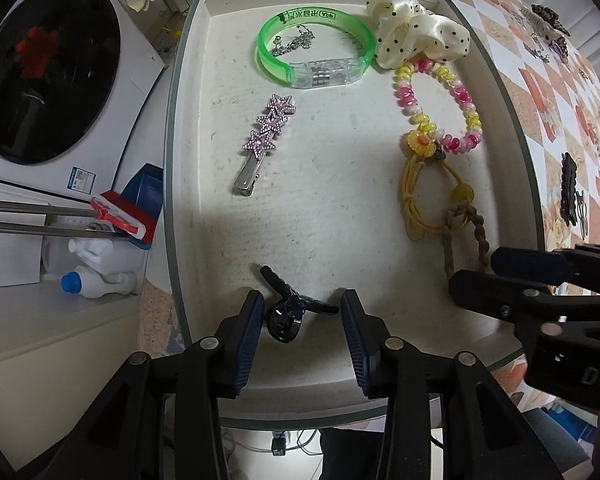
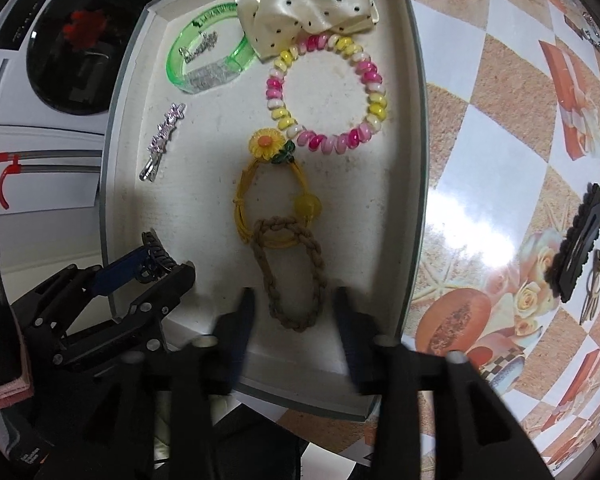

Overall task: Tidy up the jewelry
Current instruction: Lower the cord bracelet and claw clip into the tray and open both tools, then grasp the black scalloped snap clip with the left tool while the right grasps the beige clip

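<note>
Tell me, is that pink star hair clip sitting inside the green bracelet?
No, the star hair clip lies on the tray's white floor, apart from the green bracelet, whose ring holds only a small silvery chain piece.

bangle [image 1: 315,49]: printed white label, upside down, not legible
right gripper [image 1: 480,276]: letters "DA", cut off

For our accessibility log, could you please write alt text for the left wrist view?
The open left gripper straddles a small black claw clip lying in a white tray. Farther in lie a star hair clip, green bangle, polka-dot scrunchie and spiral hair tie.
</note>
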Tool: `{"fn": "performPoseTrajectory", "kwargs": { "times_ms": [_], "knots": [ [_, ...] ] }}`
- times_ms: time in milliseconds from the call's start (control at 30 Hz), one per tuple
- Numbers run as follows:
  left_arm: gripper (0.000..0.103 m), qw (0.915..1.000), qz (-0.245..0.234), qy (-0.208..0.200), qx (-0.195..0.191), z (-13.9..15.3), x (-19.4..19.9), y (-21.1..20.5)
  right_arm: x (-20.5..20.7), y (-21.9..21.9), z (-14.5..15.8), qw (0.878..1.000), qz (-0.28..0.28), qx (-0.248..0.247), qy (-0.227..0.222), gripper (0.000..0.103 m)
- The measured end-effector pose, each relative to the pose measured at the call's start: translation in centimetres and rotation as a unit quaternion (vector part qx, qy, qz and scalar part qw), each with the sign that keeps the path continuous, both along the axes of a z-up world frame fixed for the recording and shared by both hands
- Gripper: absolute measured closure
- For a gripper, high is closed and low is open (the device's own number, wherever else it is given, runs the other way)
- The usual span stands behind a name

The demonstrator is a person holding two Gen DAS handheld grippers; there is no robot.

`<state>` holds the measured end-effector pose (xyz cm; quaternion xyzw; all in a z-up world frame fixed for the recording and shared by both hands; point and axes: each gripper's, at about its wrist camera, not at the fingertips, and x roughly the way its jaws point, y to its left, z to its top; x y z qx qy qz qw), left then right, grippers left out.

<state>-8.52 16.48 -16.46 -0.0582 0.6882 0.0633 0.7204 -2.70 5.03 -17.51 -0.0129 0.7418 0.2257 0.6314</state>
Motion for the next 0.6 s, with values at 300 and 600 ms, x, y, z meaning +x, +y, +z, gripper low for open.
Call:
{"fn": "performPoseTrajectory", "kwargs": {
  "times_ms": [300, 600],
  "knots": [
    [0.033, 0.9998, -0.009, -0.013, 0.015, 1.6, 0.8, -0.5, 1.2, -0.9, 3.2, 0.999, -0.022, 0.033, -0.022, 0.044],
    [0.0, 0.9987, -0.034, -0.019, 0.032, 2.6, 1.3, -1.5, 2.5, -4.1, 7.6, 0.995, -0.049, 0.064, -0.061, 0.024]
  ]
}}
